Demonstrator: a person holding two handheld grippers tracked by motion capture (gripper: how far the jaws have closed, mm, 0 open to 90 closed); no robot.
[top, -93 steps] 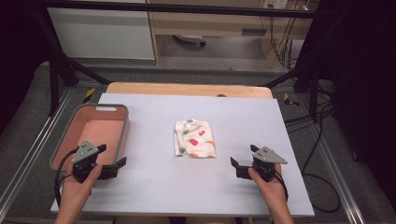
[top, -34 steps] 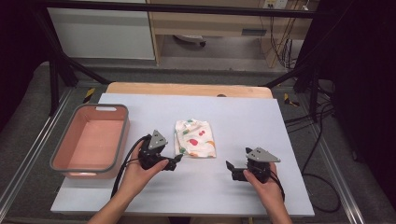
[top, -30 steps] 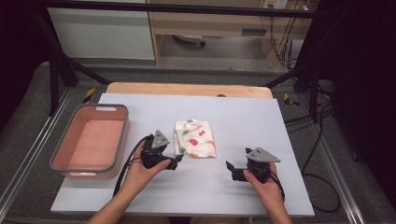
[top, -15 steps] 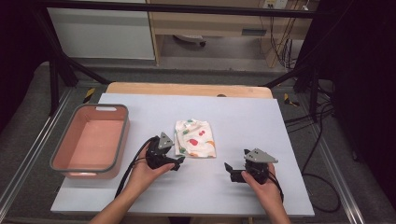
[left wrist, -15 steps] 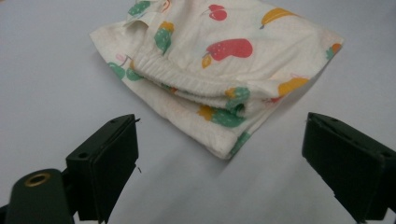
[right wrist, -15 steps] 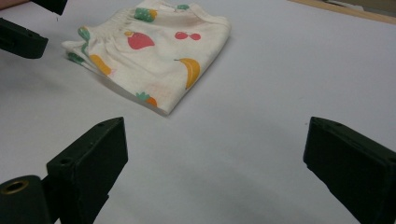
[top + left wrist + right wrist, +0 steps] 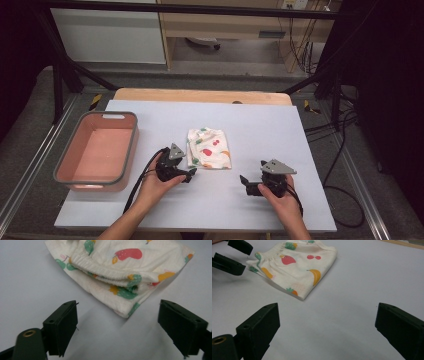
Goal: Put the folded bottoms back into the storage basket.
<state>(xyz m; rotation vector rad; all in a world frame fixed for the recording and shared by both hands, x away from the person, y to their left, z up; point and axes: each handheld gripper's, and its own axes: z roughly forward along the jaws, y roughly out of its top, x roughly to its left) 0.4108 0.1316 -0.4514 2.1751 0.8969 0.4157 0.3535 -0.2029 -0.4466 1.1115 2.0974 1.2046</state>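
A folded cream cloth (image 7: 208, 148) printed with fruit lies mid-table. In the left gripper view its layered near corner (image 7: 125, 293) reaches in between my jaw tips without touching either pad. My left gripper (image 7: 190, 173) sits low at the cloth's near-left corner; its jaws have just been closing a little and still stand wide open (image 7: 118, 312). My right gripper (image 7: 245, 182) rests near the table's front right, open and with nothing in it (image 7: 328, 310). It points at the cloth (image 7: 297, 272), and the left gripper's fingers (image 7: 229, 263) show beyond it.
A pink tub with a grey rim (image 7: 132, 145) stands at the left of the pale table (image 7: 280, 130), with nothing visible in it. Cables trail over the floor to the right of the table. Black frame bars cross behind.
My left hand has travelled from beside the tub to the cloth's near-left corner and has sunk closer to the table. The right gripper has barely shifted.
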